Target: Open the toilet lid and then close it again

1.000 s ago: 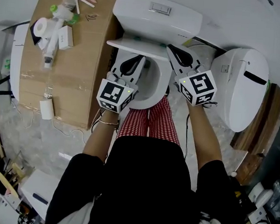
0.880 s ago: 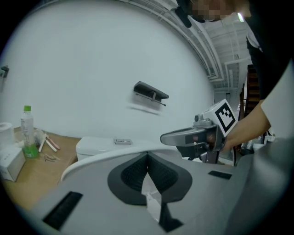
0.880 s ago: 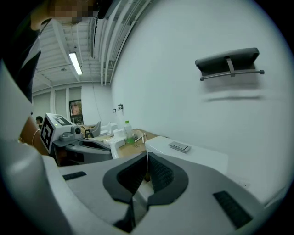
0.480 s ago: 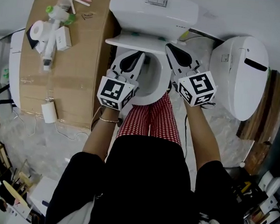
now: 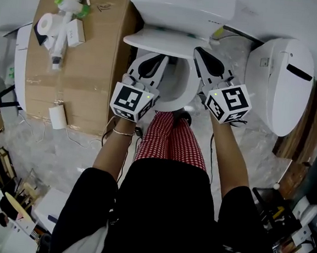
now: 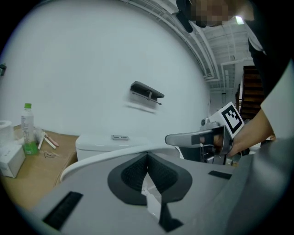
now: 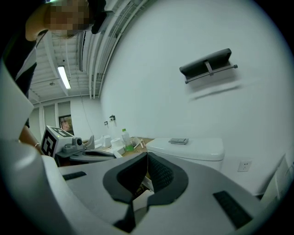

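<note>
Lid [image 5: 165, 42] up, or very nearly: it stood on edge just in front of the tank [image 5: 181, 3] and leaned back toward it, which left the bowl [image 5: 174, 103] open in front of the tank. The left gripper [image 5: 152, 67] reached toward the tank over the bowl's left side, and the right gripper [image 5: 204, 58] did the same on the right, its tips right at the lid's front edge, though I could not tell whether they touched it. In its own view the left gripper [image 6: 147, 158] had its jaws pressed together at the tips with nothing between them, and the lid's white rim curved across just beyond. The right gripper [image 7: 147, 158] was pinched closed and empty too, pointed at the tank's top. That made sense to me: a wide, thin lid is easier to nudge with two blunt closed tips, one on each side, than to pinch, and the paired spacing should stop it twisting on its hinge. My read was that the opening half was done or all but done, and the closing half would call for hooking the top edge and easing it down rather than letting it drop. Off to the tank's left, the cardboard [image 5: 91, 73] held a bottle [image 5: 67, 5] and a paper roll [image 5: 46, 28], well clear of the lid's swing.
</note>
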Demonstrator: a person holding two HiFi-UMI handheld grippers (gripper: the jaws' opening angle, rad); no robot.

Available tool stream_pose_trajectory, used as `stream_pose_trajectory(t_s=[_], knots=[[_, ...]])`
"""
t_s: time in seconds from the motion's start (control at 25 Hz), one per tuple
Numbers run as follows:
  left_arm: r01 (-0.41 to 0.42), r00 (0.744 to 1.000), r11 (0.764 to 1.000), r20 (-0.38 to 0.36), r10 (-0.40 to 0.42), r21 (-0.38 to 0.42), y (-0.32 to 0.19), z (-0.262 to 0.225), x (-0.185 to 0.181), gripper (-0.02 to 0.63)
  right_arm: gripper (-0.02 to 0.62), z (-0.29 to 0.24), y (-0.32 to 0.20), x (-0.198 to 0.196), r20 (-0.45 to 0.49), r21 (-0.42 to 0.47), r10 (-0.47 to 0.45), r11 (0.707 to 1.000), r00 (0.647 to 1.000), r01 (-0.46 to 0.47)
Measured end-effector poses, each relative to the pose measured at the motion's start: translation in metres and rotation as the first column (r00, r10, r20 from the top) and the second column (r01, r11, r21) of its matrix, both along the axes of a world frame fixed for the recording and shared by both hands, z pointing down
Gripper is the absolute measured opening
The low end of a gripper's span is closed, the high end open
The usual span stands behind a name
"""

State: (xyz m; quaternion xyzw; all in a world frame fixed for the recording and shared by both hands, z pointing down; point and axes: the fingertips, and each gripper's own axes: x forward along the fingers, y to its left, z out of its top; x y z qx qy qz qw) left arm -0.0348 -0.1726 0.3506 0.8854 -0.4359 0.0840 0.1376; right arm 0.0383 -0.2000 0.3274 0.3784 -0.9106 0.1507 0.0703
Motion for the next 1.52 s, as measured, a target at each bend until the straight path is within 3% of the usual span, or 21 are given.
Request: stream_pose_trajectory(t_s=[0.72,1.28,1.52], knots=[[0.105,0.994,0.994,-0.004,-0.105,-0.012,0.026,0.012,-0.005,0.004,0.02,0.03,0.056,0.022,-0.003,-0.056,-0.01,0.998,1.0,0.009],[0.118,0.993,0.993,-0.006,-0.118,0.006,0.049,0.023,-0.006,0.003,0.02,0.047,0.079,0.023,0.025,-0.07,-0.009,0.998,1.0,0.011],[0.131,0.991,0.991,-0.017,-0.13,0.005,0.062,0.032,-0.008,0.003,0.02,0.052,0.09,0.021,-0.009,-0.058,-0.032,0.998,0.999,0.031]])
